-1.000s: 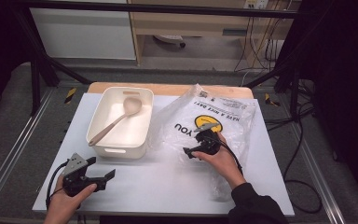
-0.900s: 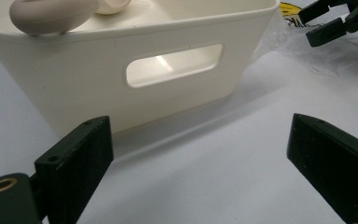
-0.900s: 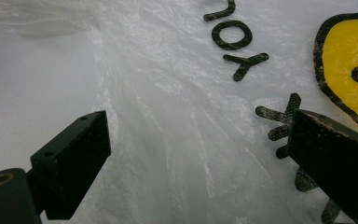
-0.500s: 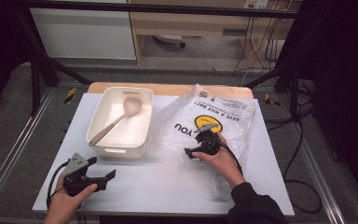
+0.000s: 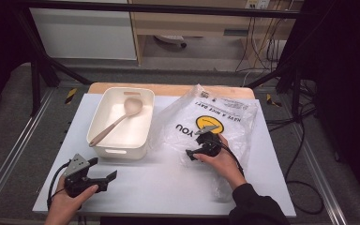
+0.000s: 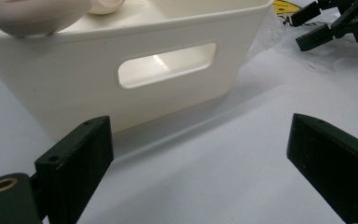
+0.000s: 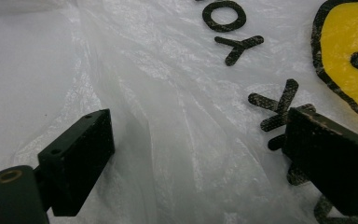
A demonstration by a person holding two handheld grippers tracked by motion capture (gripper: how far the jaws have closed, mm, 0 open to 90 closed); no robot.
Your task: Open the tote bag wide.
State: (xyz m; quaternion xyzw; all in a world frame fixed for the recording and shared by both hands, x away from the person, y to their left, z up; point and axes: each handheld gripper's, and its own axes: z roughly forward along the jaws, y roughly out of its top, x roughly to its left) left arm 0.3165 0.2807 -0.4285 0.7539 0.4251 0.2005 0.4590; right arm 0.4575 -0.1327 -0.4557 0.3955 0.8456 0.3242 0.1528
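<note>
A clear plastic bag (image 5: 215,123) with a yellow smiley face and black letters lies flat on the right half of the white table (image 5: 159,187). My right gripper (image 5: 192,154) rests low over the bag's near left part. In the right gripper view the right gripper (image 7: 200,144) is open, with crinkled bag film (image 7: 177,107) between the jaws. My left gripper (image 5: 104,168) stands open at the front left, just short of a white bin (image 5: 143,126). In the left gripper view the left gripper (image 6: 200,144) faces the bin's handle slot (image 6: 168,65).
A beige spoon (image 5: 117,119) lies slanted inside the bin, its handle end (image 6: 32,16) poking over the near rim. A wooden strip (image 5: 168,89) borders the table's far edge. Metal rails run along both sides, and cables trail on the floor at the right.
</note>
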